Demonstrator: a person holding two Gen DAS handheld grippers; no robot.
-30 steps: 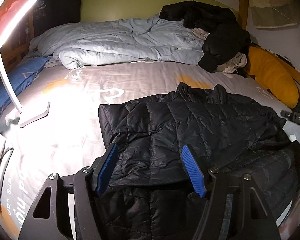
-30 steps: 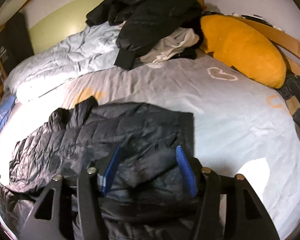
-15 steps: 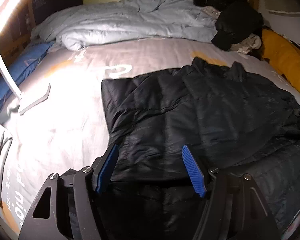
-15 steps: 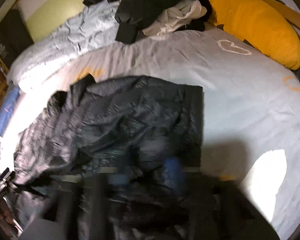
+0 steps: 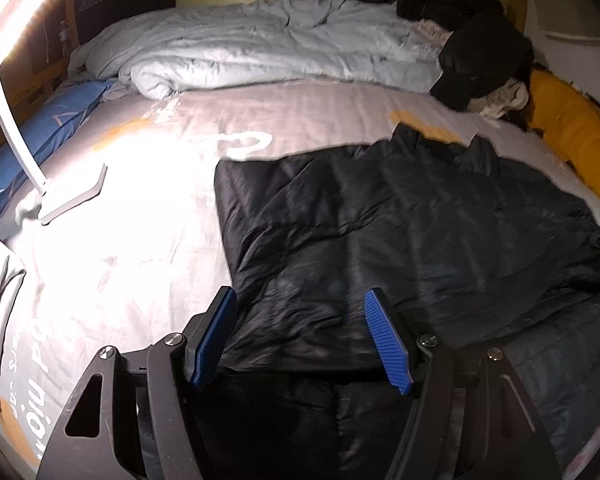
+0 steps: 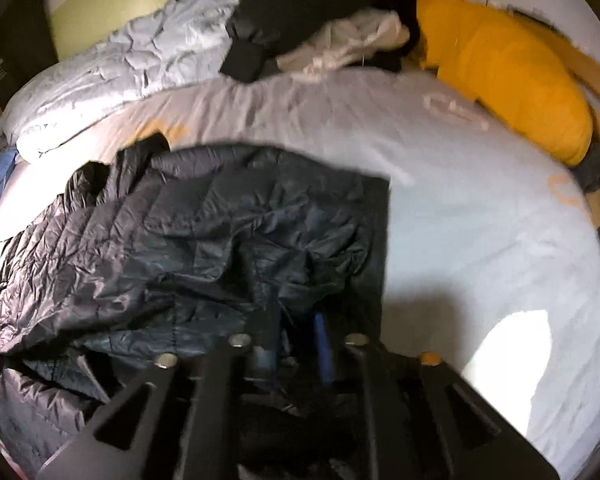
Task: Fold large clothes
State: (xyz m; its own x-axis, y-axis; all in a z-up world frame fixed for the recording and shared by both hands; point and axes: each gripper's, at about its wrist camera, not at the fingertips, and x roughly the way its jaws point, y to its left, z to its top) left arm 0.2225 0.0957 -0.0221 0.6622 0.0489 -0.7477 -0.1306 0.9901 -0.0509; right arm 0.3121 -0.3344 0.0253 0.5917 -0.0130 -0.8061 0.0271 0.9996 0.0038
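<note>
A black quilted puffer jacket [image 5: 400, 232] lies spread on the grey bedsheet [image 5: 120, 272], partly folded over itself. My left gripper [image 5: 300, 332] is open, its blue pads straddling the jacket's near left edge, just above the fabric. In the right wrist view the jacket [image 6: 220, 248] is crumpled. My right gripper [image 6: 296, 344] has its jaws close together, pinching a fold of the jacket's near right part; the view is blurred.
A rumpled pale duvet [image 5: 260, 52] and a pile of dark clothes [image 5: 460, 32] lie at the head of the bed. An orange pillow [image 6: 500, 68] is at the right. A white lamp [image 5: 40, 168] stands on the bed's left, beside a blue pillow [image 5: 32, 140].
My right gripper has closed from wide open onto the jacket's fabric and moved forward and down. My left gripper has moved slightly closer to the jacket, still open.
</note>
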